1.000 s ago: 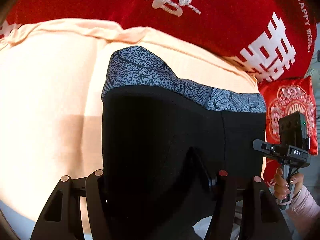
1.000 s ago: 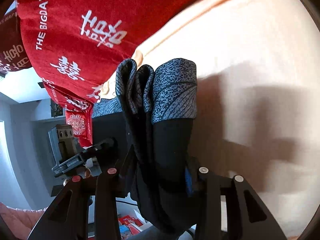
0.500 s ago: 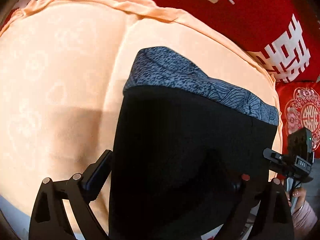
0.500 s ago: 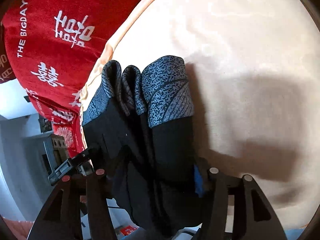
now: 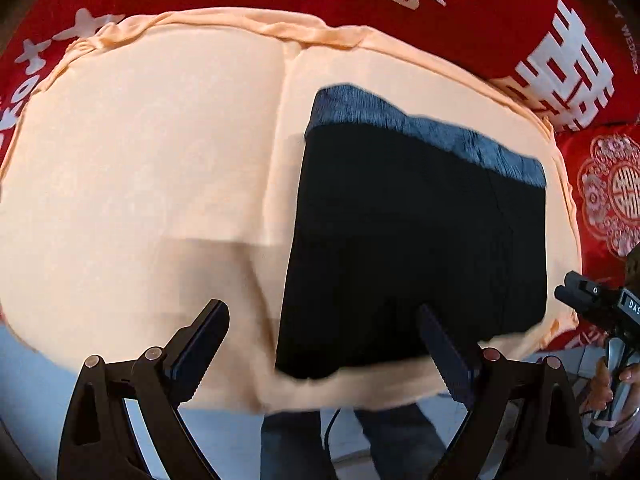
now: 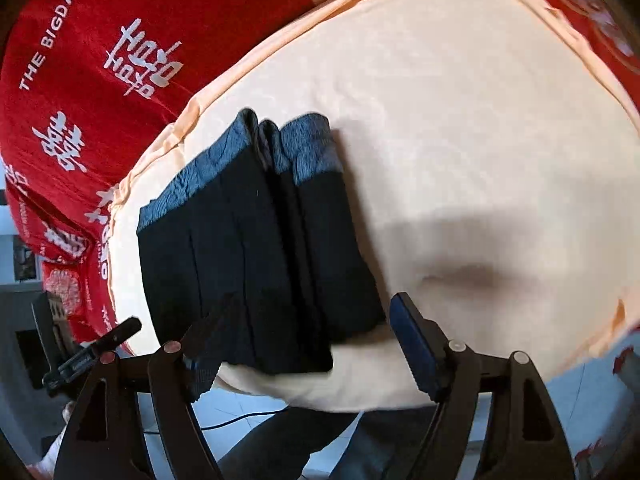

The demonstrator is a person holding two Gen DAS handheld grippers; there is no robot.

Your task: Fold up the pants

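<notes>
Now folded pants (image 5: pixel 416 240) on peach cloth (image 5: pixel 140 180)

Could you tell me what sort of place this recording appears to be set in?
Probably a bedroom at home: folded black pants lie on a peach sheet, beside red wedding-print bedding, with pale floor tiles below.

Left gripper (image 5: pixel 326 346) and right gripper (image 6: pixel 304 344), fingers spread.

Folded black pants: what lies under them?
The folded black pants with the grey patterned waistband lie on a peach cloth. Whatever is beneath that cloth stays hidden.
</notes>
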